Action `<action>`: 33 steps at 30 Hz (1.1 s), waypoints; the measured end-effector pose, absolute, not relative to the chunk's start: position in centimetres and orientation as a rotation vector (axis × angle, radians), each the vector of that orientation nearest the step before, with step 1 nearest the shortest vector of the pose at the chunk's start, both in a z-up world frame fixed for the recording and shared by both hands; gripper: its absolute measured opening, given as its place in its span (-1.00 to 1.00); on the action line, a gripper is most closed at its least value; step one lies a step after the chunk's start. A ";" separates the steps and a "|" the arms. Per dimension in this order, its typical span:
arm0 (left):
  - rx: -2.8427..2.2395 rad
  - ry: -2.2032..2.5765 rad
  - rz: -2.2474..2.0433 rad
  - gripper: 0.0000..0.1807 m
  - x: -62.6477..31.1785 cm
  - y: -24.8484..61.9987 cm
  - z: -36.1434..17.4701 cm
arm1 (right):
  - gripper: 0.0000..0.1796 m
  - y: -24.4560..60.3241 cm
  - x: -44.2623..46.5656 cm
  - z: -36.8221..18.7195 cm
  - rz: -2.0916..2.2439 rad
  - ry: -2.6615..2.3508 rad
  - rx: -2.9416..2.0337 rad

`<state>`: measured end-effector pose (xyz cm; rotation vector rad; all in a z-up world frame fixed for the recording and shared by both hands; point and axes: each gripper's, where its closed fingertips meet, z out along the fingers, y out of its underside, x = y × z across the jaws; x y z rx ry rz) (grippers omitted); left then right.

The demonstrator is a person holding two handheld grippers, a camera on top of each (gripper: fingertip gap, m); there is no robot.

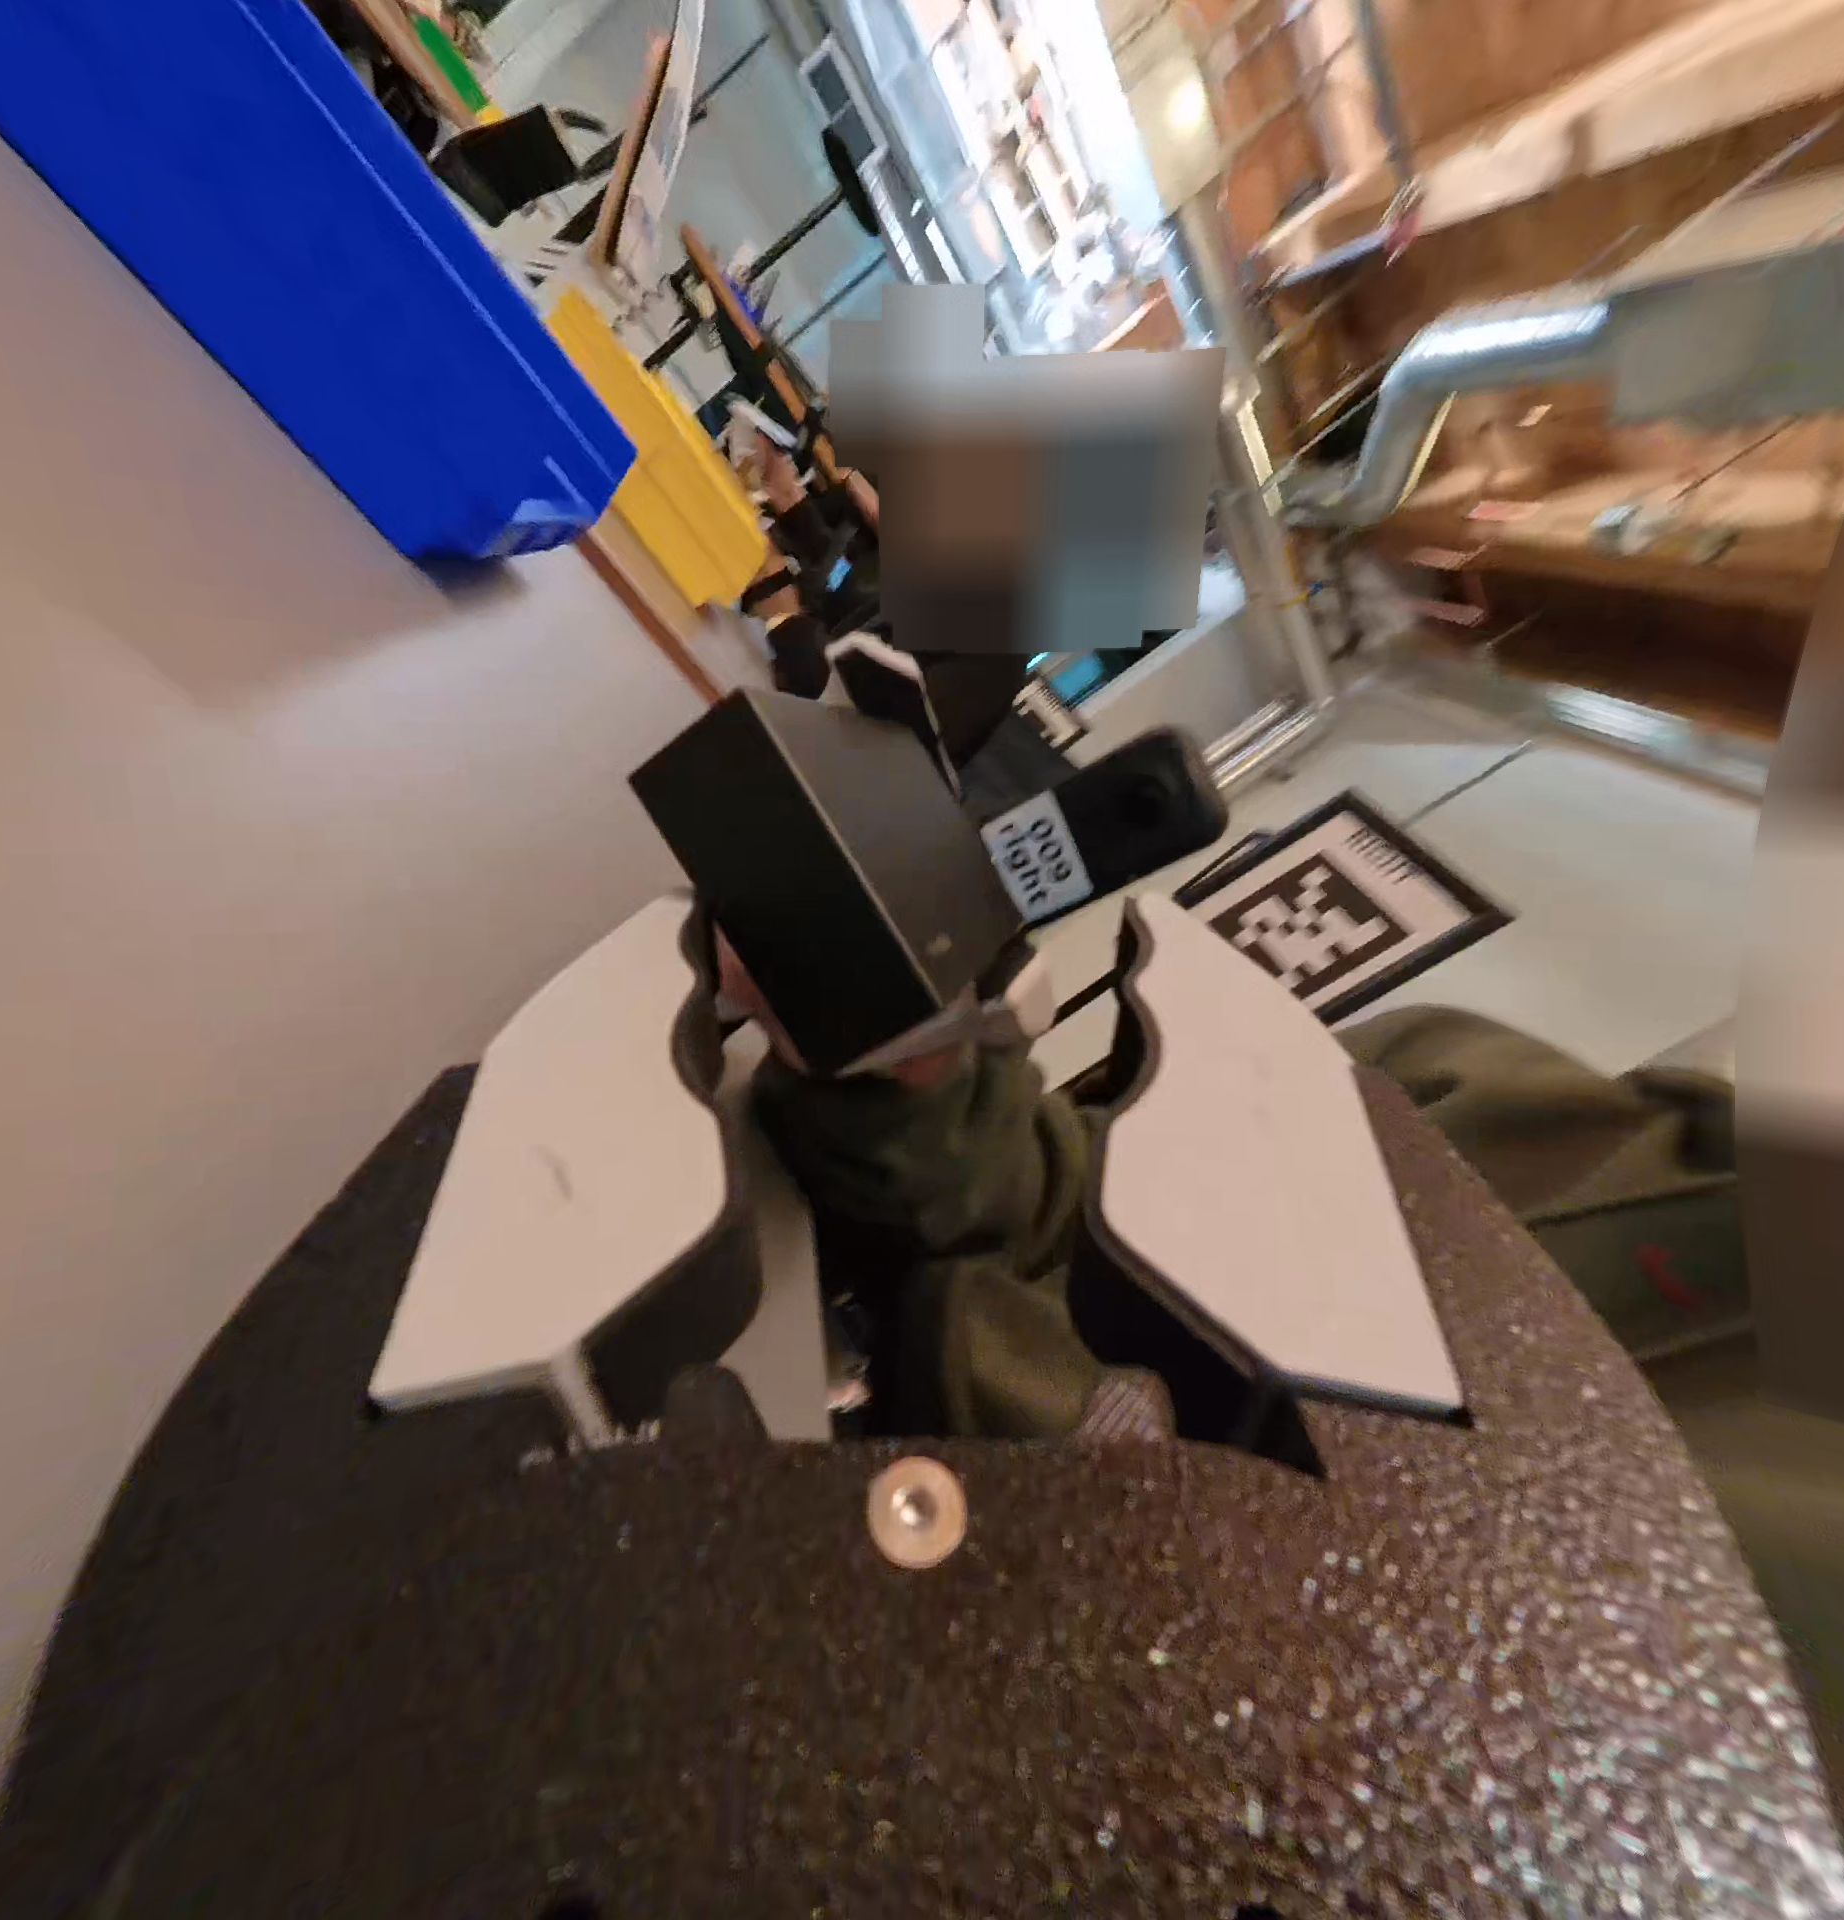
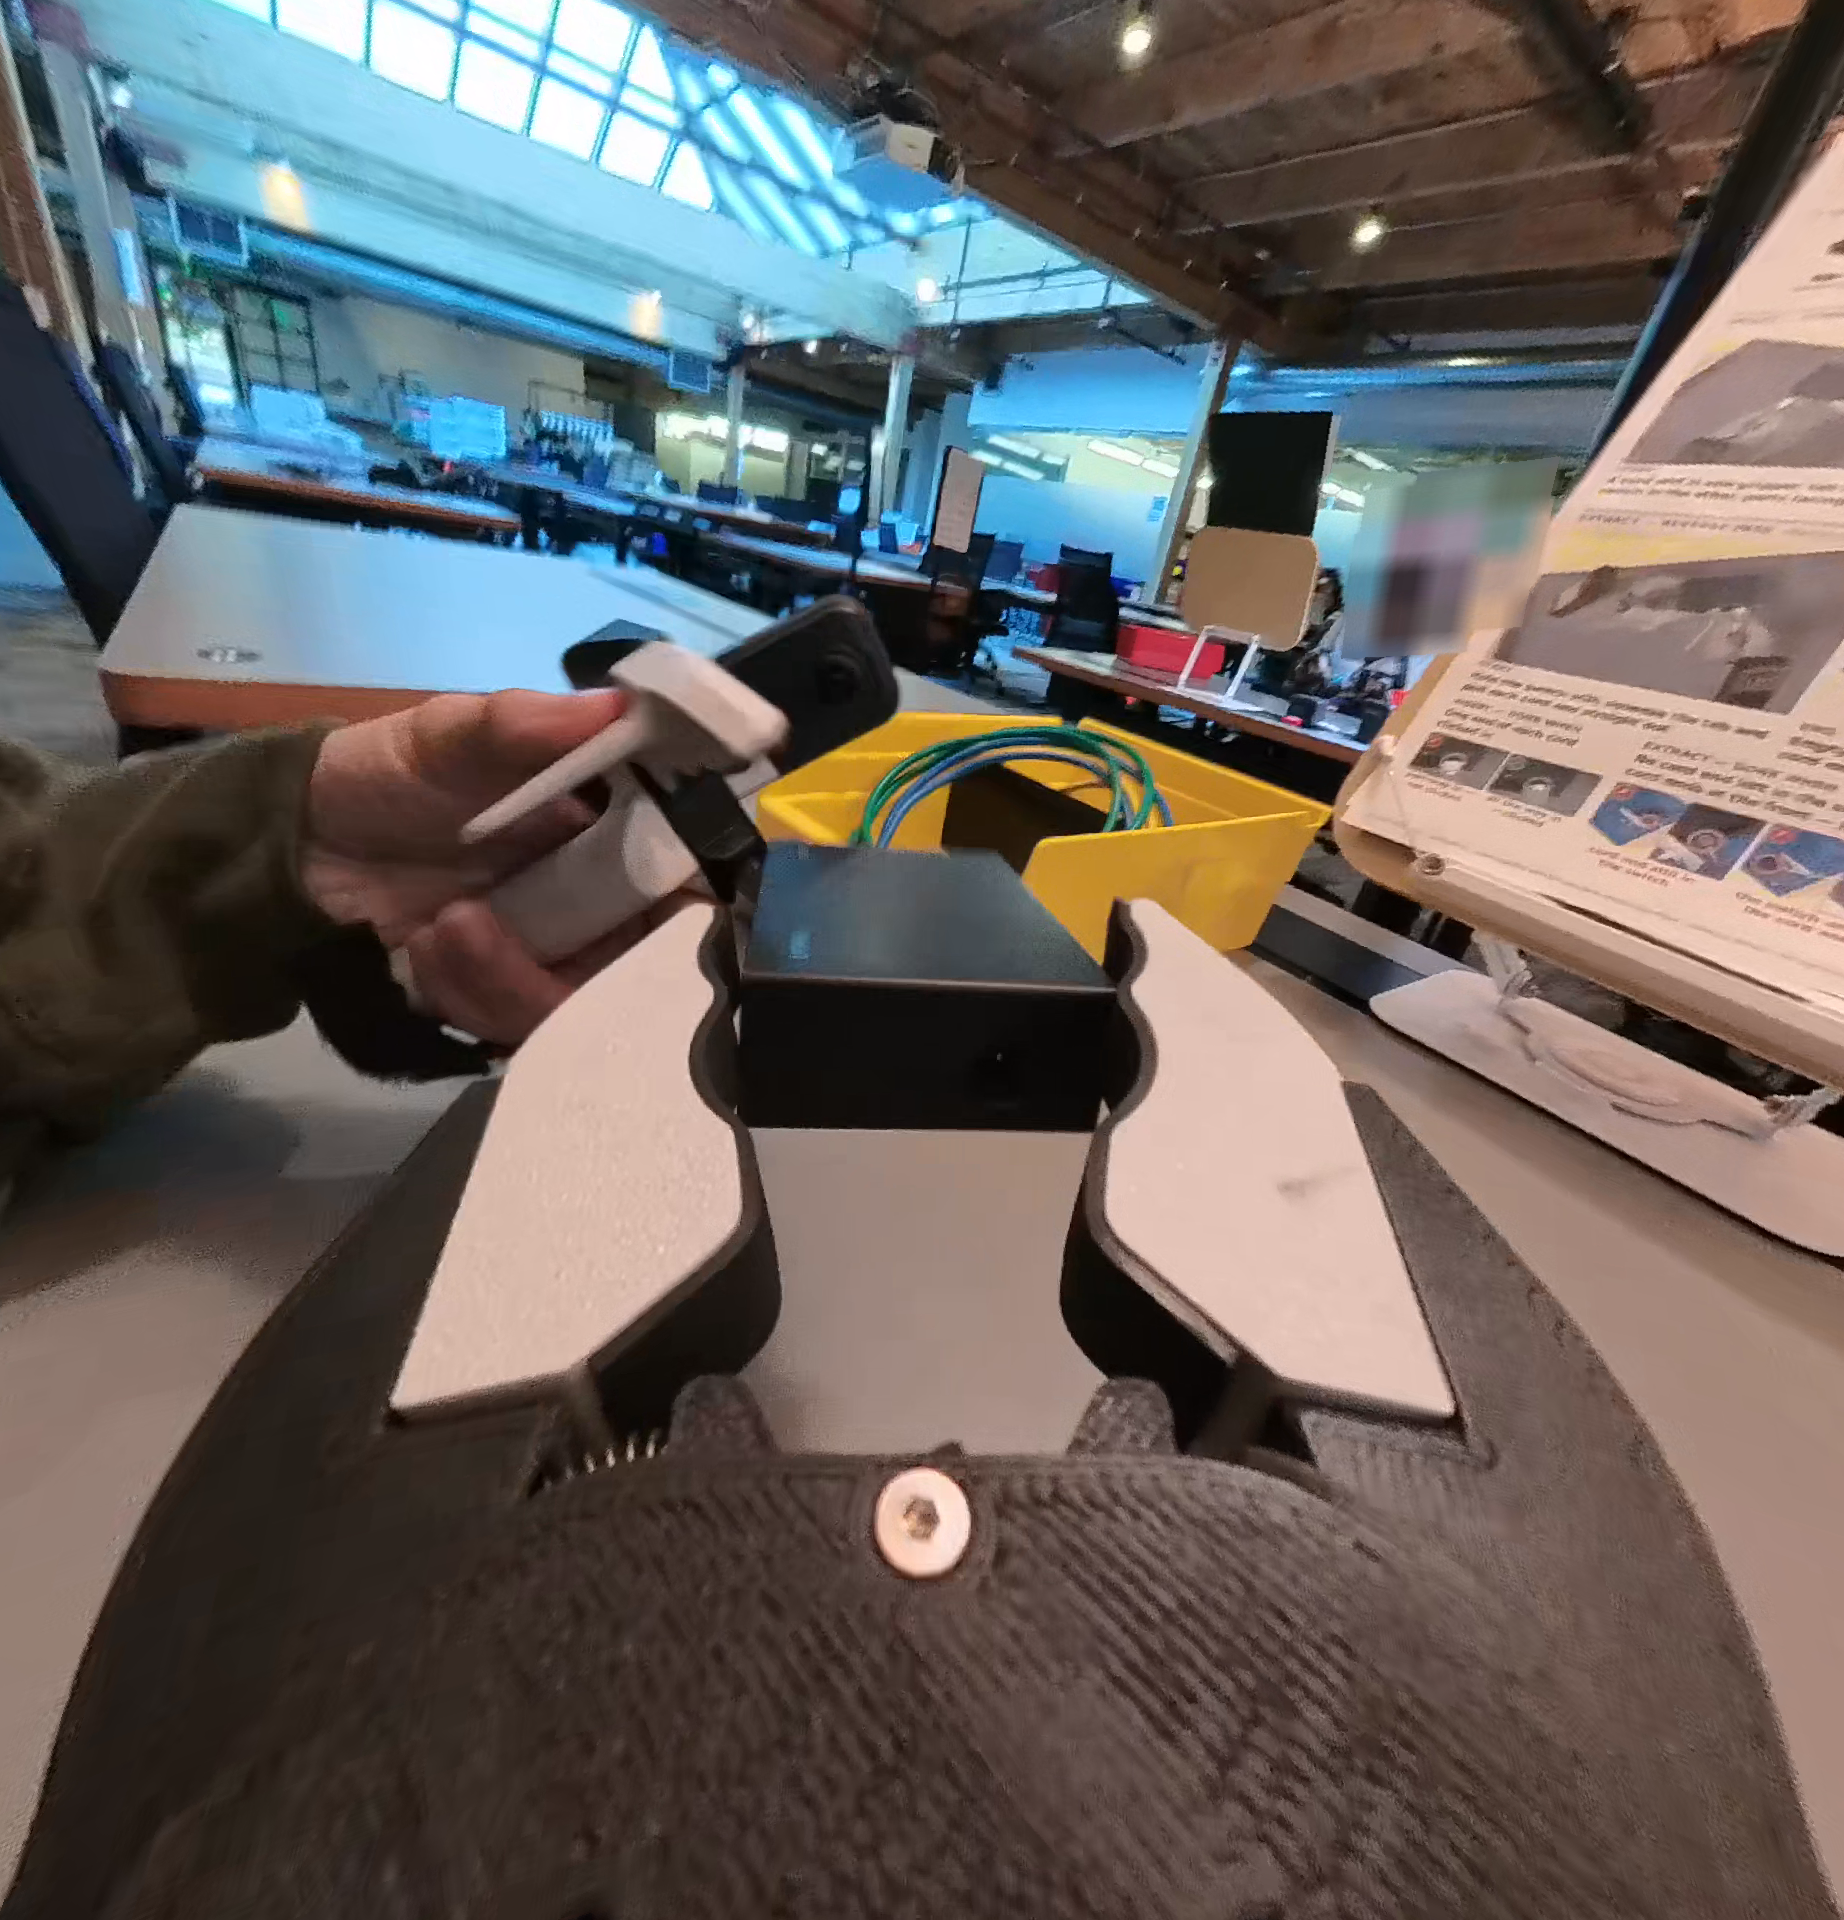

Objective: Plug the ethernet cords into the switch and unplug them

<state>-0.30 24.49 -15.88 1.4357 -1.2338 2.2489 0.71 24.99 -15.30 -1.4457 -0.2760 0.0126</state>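
Observation:
The black switch (image 2: 923,997) is a small box that I hold just above the grey table (image 2: 918,1268). My right gripper (image 2: 923,930) is shut on its two sides. In the left wrist view the switch (image 1: 824,883) appears tilted, just beyond my left gripper (image 1: 913,914), which is open with its jaws wide apart. One white finger (image 1: 1027,997) of the right gripper shows under the switch there. In the right wrist view a hand holds the left gripper (image 2: 689,769) by the switch's far left corner. Green and blue ethernet cords (image 2: 1011,758) lie coiled in a yellow bin (image 2: 1188,862) behind the switch.
An instruction board (image 2: 1676,675) on a stand leans at the right. A blue bin (image 1: 274,260) and the yellow bin (image 1: 669,468) sit at the table's far side. A black-and-white marker (image 1: 1333,925) lies on the table. An olive sleeve (image 2: 87,914) reaches in from the left.

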 end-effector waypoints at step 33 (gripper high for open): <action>1.856 -1.148 2.014 -0.69 0.8 26.4 -19.3 | -0.18 27.4 1.4 -21.8 -0.144 -0.275 -1.819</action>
